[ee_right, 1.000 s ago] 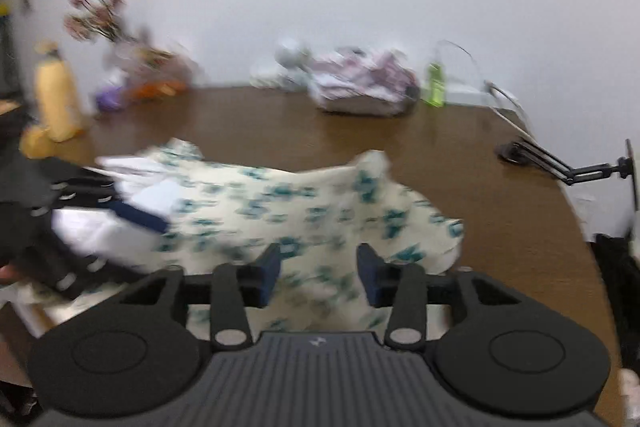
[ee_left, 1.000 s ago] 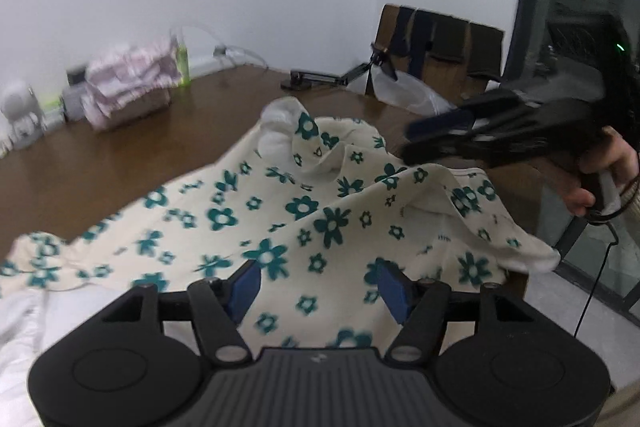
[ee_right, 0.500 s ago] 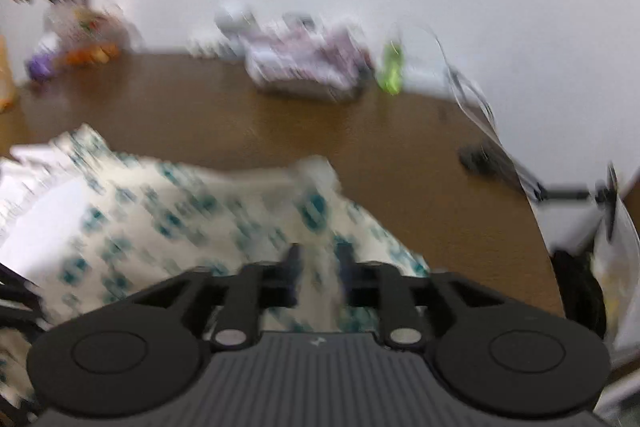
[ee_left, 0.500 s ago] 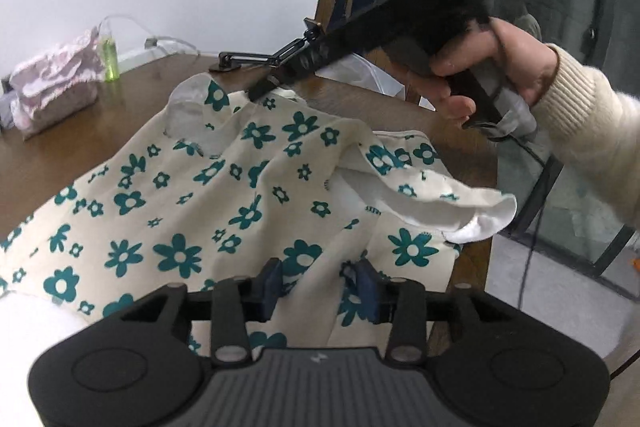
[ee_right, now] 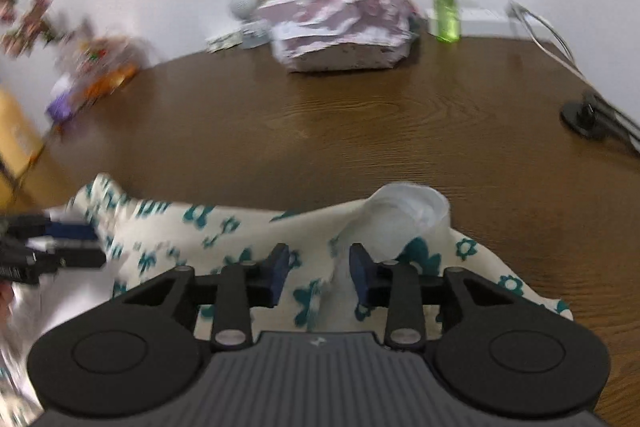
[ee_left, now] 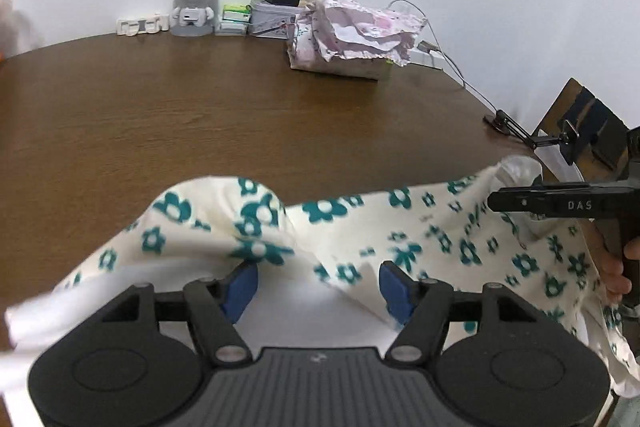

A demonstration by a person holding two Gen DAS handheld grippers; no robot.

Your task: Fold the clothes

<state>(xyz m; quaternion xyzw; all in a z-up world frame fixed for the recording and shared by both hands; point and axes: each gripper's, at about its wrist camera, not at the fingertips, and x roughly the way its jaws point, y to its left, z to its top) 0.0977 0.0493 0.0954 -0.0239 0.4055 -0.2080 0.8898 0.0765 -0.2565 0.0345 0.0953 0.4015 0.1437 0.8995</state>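
On the brown bench (ee_left: 168,115) lies the cream garment with teal flowers (ee_left: 360,227), rumpled along the near edge. Left tool (ee_left: 318,287) hangs over it with fingers spread wide; right tool (ee_right: 319,273) hovers spread over its white collar (ee_right: 404,215).

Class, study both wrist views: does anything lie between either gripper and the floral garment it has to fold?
Nothing visible does. The left gripper and right gripper both hang open directly over the floral garment, with only cloth between their fingers.
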